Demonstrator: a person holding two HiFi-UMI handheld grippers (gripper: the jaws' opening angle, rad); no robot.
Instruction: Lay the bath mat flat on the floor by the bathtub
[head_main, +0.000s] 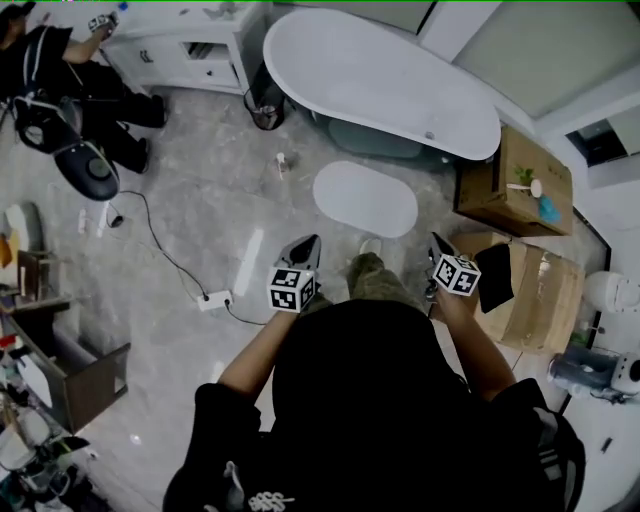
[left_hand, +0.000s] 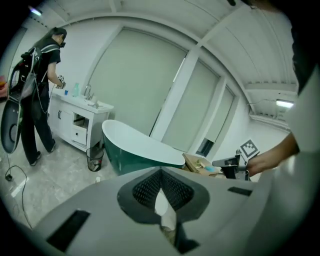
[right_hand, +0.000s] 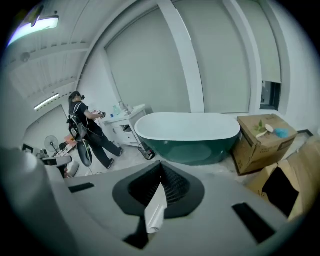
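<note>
A white oval bath mat (head_main: 365, 198) lies flat on the marble floor just in front of the white bathtub (head_main: 380, 85). My left gripper (head_main: 311, 241) and right gripper (head_main: 438, 241) are held up in front of my body, above the floor and nearer to me than the mat, touching nothing. Both have their jaws shut with nothing between them. In the left gripper view the bathtub (left_hand: 142, 145) shows its dark green side, and the right gripper (left_hand: 234, 165) is at the right. The right gripper view faces the bathtub (right_hand: 190, 134) too. My leg stands close to the mat's near edge.
Two cardboard boxes (head_main: 515, 180) (head_main: 540, 295) stand right of the tub. A white vanity cabinet (head_main: 190, 45) and a wire bin (head_main: 265, 112) are at the back left, where another person (head_main: 70, 80) works. A power strip with cable (head_main: 213, 299) lies on the floor at left.
</note>
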